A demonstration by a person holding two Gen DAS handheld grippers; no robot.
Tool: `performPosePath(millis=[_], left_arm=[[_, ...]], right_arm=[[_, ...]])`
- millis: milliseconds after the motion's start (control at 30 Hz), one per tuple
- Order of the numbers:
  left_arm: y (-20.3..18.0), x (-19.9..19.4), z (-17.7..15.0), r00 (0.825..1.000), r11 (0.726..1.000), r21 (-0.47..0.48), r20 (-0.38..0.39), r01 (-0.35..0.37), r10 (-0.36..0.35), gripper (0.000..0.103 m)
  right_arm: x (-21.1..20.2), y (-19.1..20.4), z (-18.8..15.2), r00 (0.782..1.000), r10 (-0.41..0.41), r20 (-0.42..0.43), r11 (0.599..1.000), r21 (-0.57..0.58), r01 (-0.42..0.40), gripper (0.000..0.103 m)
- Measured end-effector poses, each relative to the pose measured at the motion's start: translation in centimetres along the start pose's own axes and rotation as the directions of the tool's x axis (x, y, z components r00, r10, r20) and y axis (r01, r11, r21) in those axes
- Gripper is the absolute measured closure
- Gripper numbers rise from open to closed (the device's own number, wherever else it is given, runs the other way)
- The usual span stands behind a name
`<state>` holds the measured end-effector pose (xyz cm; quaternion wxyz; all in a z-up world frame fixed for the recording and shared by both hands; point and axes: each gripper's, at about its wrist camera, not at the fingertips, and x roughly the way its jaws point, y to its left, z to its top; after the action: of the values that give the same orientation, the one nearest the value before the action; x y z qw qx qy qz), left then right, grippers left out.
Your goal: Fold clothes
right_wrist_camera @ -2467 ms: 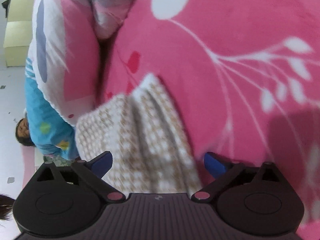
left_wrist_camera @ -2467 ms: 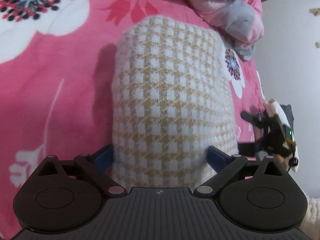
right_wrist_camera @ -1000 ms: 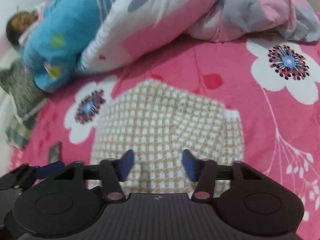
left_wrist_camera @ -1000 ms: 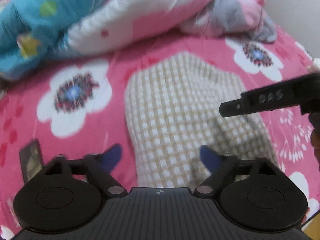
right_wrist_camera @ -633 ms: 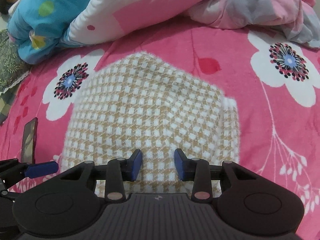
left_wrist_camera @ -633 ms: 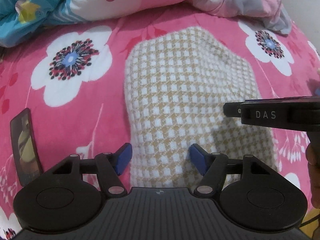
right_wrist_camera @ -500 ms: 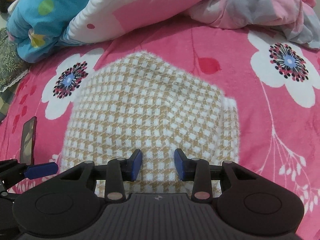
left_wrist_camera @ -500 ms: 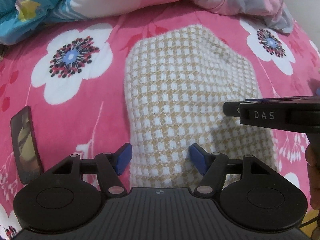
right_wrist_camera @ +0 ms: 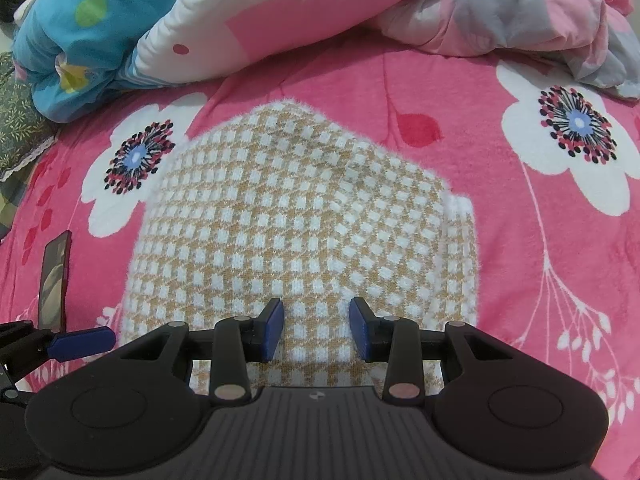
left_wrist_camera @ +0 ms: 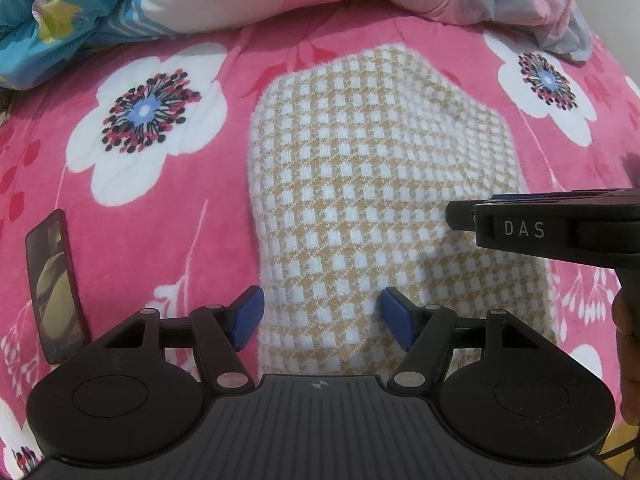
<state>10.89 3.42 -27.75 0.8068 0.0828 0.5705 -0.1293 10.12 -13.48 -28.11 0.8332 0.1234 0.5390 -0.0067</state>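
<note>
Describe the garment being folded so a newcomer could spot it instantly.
Start at the pink floral blanket covering the bed. In its middle lies the folded knit garment, below the heaped quilts. It alone has a tan-and-white checked pattern and fuzzy edges.

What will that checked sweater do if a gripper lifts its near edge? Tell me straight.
The sweater would likely flop and drape, since it lies limp in soft folds. Its fuzzy knit probably grips rather than slips. The folded layers may slide apart, since nothing visibly holds them together.

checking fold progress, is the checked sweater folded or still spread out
Folded. The sweater lies as a compact block on the pink blanket, no sleeves sticking out, with a second layer edge showing along its right side.
</note>
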Motion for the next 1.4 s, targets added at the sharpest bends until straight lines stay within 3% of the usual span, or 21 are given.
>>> performPosePath(millis=[1400], left_arm=[[-0.40,0.28,0.43,1.000,1.000,-0.005,-0.019,-0.025,0.025,0.032]], right_arm=[[0.38,-0.02,-0.06,1.000,0.012,-0.001,1.000,0.001,-0.012,0.062]])
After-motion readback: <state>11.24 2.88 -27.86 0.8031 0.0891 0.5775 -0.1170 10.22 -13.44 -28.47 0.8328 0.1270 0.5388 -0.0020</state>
